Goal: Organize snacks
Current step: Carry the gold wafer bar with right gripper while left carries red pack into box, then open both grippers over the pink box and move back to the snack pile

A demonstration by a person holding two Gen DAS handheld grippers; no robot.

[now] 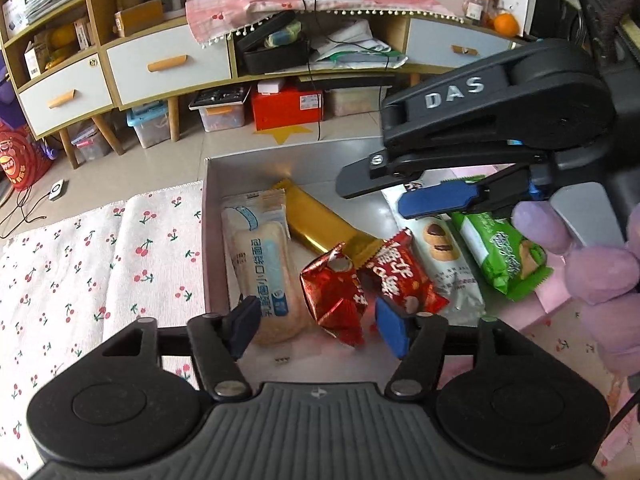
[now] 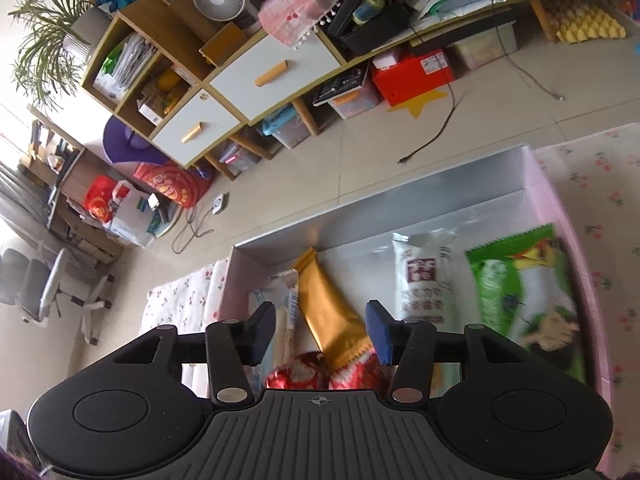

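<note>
Right wrist: box (image 2: 404, 196) far end bare; both jaws spread.

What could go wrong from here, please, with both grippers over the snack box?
The right gripper hangs low above the green packet and the white cookie packet; a drop could crush them. The left gripper is open around the crinkled red wrappers, which overlap the gold bar, so closing might drag both. The two grippers are close together and could collide.
</note>
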